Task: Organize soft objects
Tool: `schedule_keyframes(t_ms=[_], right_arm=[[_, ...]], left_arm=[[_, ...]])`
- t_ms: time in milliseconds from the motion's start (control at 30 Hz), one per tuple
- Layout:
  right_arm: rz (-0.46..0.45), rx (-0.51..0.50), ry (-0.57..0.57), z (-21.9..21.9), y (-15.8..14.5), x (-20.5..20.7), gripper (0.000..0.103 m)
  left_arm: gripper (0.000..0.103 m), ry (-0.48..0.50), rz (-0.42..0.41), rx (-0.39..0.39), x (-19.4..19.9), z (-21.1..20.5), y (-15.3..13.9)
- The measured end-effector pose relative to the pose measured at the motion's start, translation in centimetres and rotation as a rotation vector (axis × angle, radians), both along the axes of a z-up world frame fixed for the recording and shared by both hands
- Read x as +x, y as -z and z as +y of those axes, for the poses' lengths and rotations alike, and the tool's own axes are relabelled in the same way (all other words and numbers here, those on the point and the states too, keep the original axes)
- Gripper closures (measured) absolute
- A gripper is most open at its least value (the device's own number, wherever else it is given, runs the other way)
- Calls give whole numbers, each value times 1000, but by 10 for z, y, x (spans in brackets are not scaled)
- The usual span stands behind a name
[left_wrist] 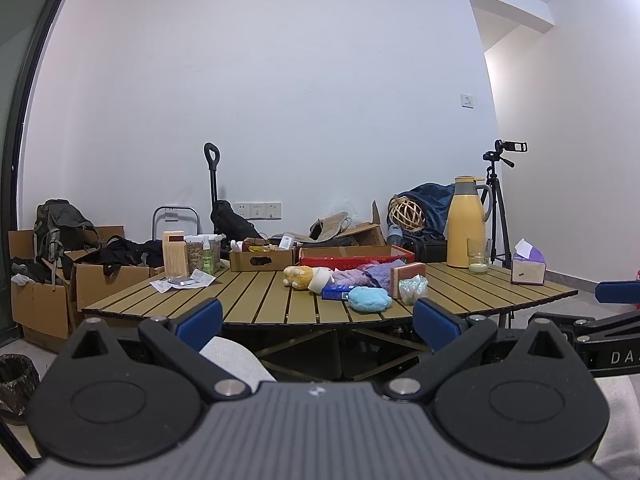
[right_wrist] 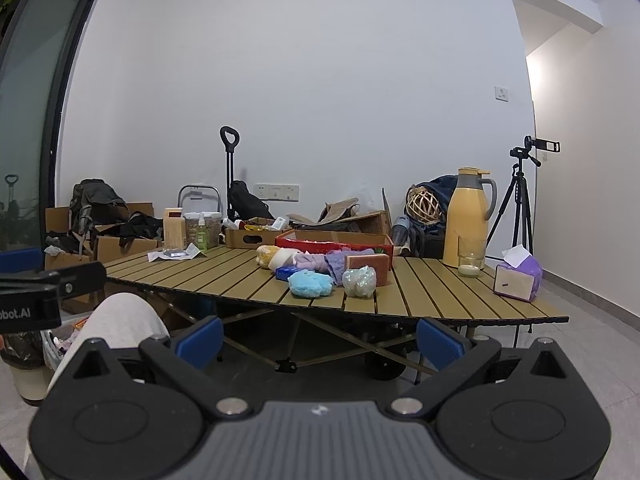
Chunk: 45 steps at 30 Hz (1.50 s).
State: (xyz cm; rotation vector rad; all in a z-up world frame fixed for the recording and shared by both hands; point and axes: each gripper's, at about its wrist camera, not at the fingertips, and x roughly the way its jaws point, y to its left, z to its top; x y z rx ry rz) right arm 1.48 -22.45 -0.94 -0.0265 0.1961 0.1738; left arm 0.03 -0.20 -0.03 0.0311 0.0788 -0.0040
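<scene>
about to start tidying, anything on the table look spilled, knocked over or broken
Nothing looks spilled or broken. The soft things lie in a loose heap beside the red box, not in it: the yellow plush lies on its side. The thermos and glass stand upright.

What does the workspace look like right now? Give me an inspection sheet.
Surface: slatted folding table, level.
Job's things: yellow plush toy, purple cloth, blue fluffy pad, pink sponge block, crinkled bag clustered before the red box.
Clutter: yellow thermos, glass, tissue box, jars, papers.
Grippers: left gripper and right gripper open, short of the table.
Cables: nothing seen.
Surroundings: cardboard boxes, tripod, backpack.
</scene>
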Motion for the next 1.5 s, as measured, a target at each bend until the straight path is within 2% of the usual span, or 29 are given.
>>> schedule_keyframes(t_ms=[1500], right_arm=[[10,10,5,1,4,0,0]], left_arm=[[0,2,0,1,-1,-2,-1]])
